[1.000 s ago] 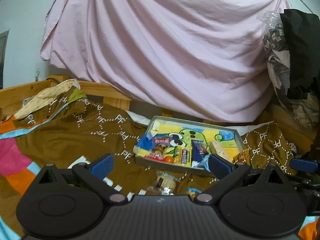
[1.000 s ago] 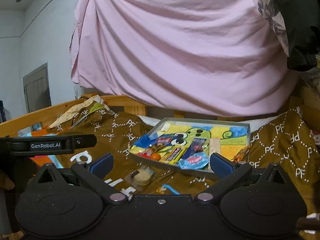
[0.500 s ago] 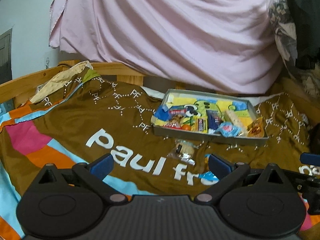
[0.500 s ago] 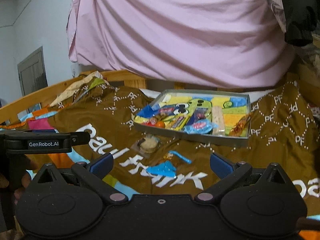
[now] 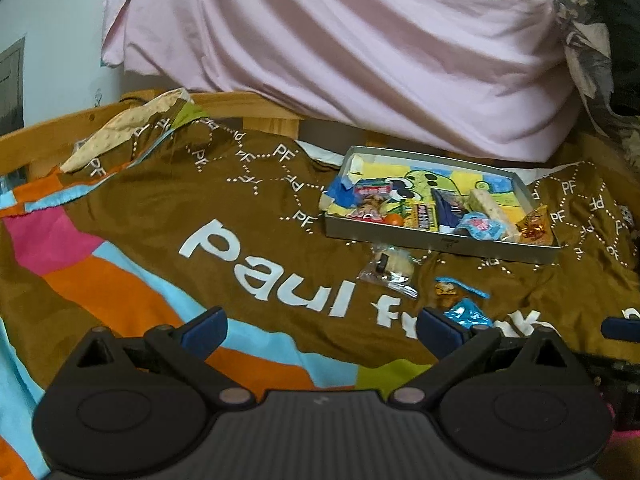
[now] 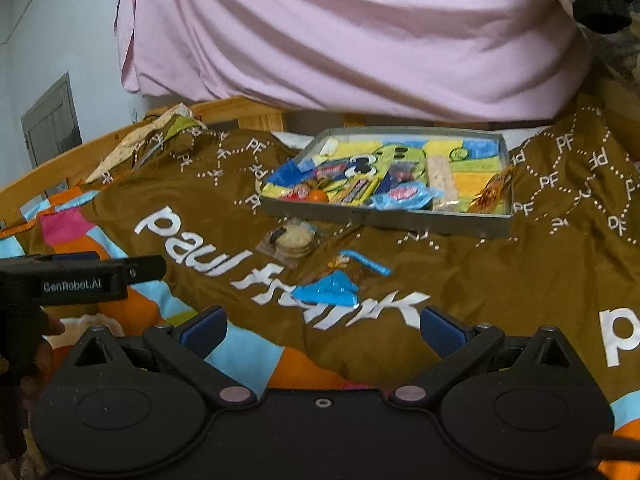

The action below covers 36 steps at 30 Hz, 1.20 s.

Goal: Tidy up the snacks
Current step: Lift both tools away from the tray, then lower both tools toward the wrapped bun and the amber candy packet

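Big pink sheet (image 5: 360, 52) hangs crumpled across the back, soft folds all over. Under it a wooden bed frame (image 5: 56, 132) and a brown blanket (image 5: 168, 208) with white dotted "PF" patterns, large white lettering and pink, orange and blue patches, pretty rumpled

On the blanket sits a shallow rectangular metal tray (image 5: 436, 242), grey walls, bright cartoon print inside. It's crammed along its near side with snacks: a blue wrapper, a small orange ball (image 5: 396, 220), a yellow bar, a pale cracker stick, a shiny gold wrapper (image 5: 534, 226) at the right corner

Loose on the blanket just in front of the tray: a clear packet (image 6: 292, 240) of round biscuits, then a small gold candy (image 6: 348, 266) with a blue strip, then a crinkly blue wrapper (image 6: 328, 290) nearest the cameras

Left gripper (image 5: 322, 330) and right gripper (image 6: 322, 328) both hang over the blanket short of the loose snacks, blue-padded fingers spread wide, nothing between them. The left gripper's black body shows at the left edge of the right view
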### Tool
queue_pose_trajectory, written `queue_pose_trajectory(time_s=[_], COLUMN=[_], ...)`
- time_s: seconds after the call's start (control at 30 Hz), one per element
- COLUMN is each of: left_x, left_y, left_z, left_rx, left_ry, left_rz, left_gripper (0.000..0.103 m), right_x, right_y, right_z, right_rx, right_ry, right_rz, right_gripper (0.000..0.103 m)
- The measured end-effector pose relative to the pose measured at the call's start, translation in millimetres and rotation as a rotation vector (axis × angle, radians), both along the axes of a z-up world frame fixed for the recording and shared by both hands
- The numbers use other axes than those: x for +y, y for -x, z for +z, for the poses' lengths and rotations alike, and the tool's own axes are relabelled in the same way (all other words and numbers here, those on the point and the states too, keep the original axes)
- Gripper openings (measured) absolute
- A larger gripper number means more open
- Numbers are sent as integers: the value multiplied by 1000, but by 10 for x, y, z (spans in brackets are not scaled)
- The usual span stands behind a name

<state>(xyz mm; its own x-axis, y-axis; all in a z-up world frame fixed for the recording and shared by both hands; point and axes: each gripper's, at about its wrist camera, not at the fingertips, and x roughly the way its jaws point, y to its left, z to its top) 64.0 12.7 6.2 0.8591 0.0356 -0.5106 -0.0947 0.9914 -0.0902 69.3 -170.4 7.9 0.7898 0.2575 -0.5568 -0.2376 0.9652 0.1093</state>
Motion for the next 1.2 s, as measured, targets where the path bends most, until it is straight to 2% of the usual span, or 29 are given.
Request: queue_pose_trajectory(time_s=[0.17,0.9,1.2], left_x=[57,164,119], left_y=[-31,-76,-129], left_z=[-46,-83,-79], left_rx=[6,-4,-2], left_ry=[-3,3,-17], left_rz=[9,15,31], left_gripper=[103,103,103], right_x=[49,198,76], right_y=[-71,-282,-483], right_z=[-82,-198,-160], right_rx=[26,34,-7], right_ry=[8,22,-11], right_rz=[-1,24,9], right_gripper=[102,102,102])
